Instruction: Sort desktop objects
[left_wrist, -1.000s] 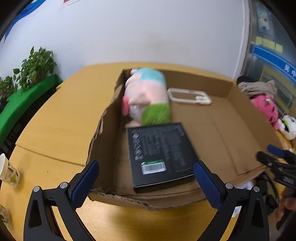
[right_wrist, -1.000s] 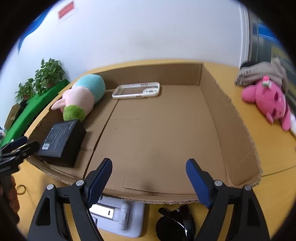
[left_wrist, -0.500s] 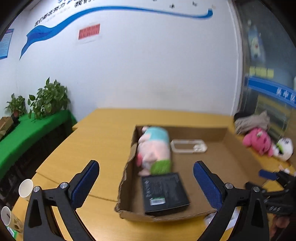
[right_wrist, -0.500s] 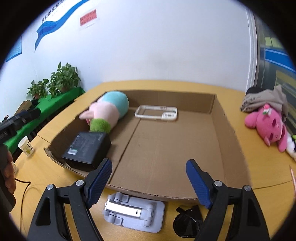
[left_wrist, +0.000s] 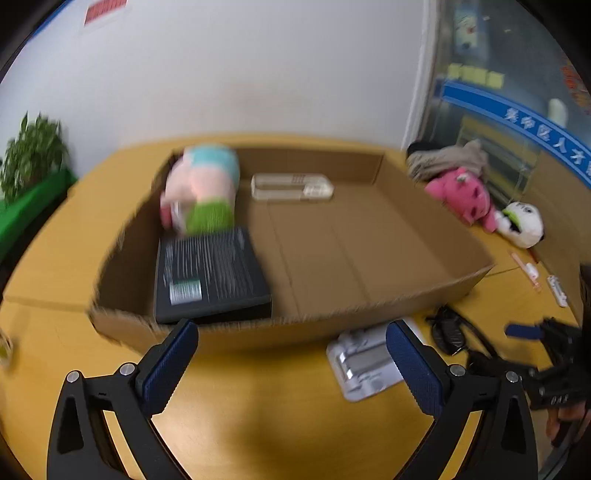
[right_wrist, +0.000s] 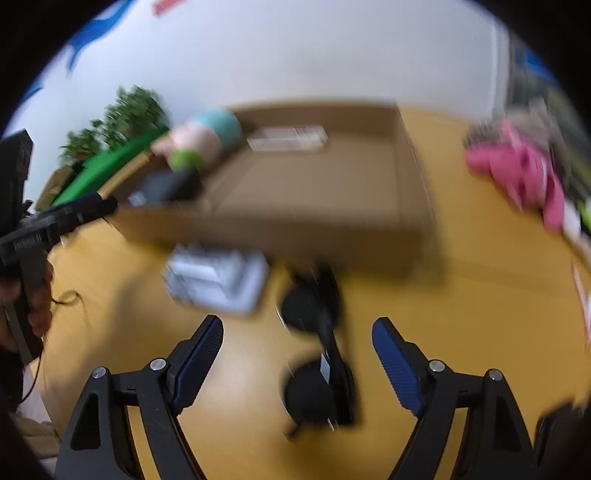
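The left claw (left_wrist: 291, 354) stands wide open above bare yellow worktop (left_wrist: 266, 413), just short of the near wall of the cardboard box (left_wrist: 332, 325); nothing lies between its blue pads and it touches nothing. The right claw (right_wrist: 297, 350) is also spread wide and holds nothing, though a pair of black sunglasses (right_wrist: 317, 354) lies on the worktop in the gap between its two fingers; the view is blurred, and the pads stand clear of the frame on both sides. Seen from the left wrist, the same sunglasses (left_wrist: 448, 332) sit just right of a grey folding phone stand (left_wrist: 364, 363), both on the worktop just outside the box's near wall. Inside the box, a black flat carton (left_wrist: 210, 273) lies in the near left corner, a pink, teal and green plush toy (left_wrist: 201, 188) lies just behind it along the left wall, and a clear phone case (left_wrist: 291, 186) rests near the far wall. Outside the box to the right, a pink plush (left_wrist: 461, 195) and a white plush (left_wrist: 522, 223) lie on the worktop near a heap of grey cloth (left_wrist: 447, 158). A hand (right_wrist: 35, 299) grips the handle of the left tool at the edge of the right-wrist view.
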